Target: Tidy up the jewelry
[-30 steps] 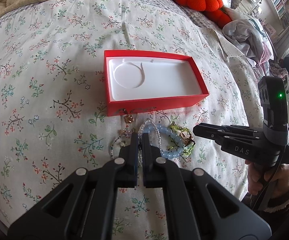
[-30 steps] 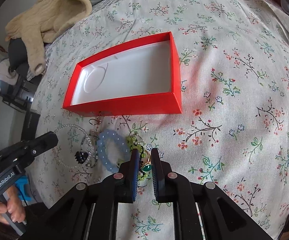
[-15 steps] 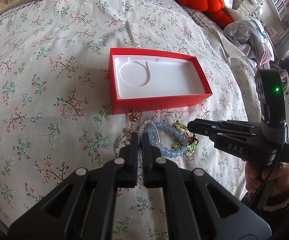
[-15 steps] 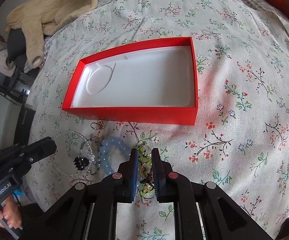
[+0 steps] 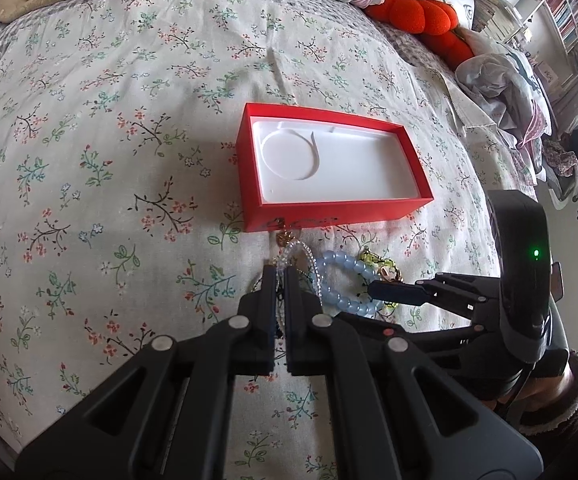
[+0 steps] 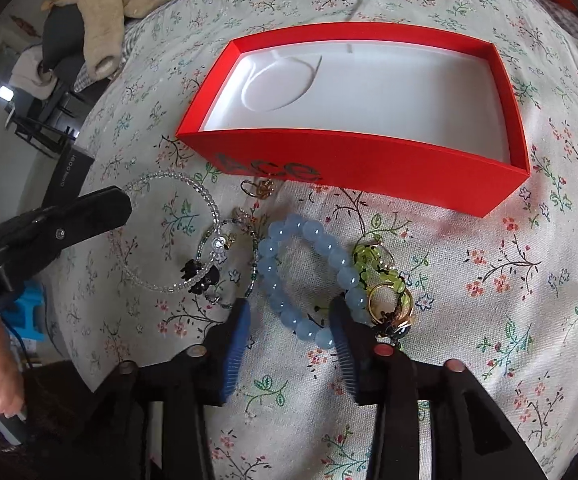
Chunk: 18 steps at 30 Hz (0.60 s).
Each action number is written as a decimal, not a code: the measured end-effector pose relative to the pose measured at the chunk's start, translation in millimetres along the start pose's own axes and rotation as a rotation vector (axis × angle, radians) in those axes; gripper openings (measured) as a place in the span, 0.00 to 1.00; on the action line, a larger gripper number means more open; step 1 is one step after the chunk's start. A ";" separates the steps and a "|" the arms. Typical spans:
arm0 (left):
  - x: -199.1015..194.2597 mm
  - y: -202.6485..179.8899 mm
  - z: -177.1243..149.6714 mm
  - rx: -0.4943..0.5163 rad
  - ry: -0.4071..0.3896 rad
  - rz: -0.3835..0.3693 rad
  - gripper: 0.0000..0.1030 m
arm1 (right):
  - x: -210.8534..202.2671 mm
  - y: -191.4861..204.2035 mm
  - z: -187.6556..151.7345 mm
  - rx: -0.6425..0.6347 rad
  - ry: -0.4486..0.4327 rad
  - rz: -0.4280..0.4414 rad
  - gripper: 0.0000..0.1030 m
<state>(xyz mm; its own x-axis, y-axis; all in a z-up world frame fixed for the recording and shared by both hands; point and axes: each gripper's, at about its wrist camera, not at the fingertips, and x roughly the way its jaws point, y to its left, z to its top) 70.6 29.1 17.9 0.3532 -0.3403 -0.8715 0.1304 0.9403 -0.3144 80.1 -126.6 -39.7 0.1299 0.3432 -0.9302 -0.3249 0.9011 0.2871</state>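
A floral bedspread point(image 5: 89, 168) fills both views. On it lies an open red box point(image 6: 369, 168) with a white insert, at twelve o'clock from the jewelry. The right gripper point(image 6: 289, 320) has its fingers spread wide — they straddle the near end of the blue bead bracelet point(image 6: 313, 240). At three o'clock of that bracelet sit green beads point(image 6: 373, 256) and a gold ring point(image 6: 389, 300). The left gripper point(image 5: 280, 280) is nearly closed; whether it pinches the clear bead bracelet point(image 5: 305, 250) — cannot tell.
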 end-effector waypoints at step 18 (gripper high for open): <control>0.4 4.4 -0.6 -0.014 0.000 0.012 0.04 | 2.8 20.3 -1.8 -0.192 -0.042 -0.030 0.20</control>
<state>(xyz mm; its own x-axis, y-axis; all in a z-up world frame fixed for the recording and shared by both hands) 70.8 33.1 15.9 0.3551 -0.3285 -0.8752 0.1126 0.9444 -0.3088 72.1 -107.8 -37.0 0.1800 0.3314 -0.9261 -0.4923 0.8455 0.2069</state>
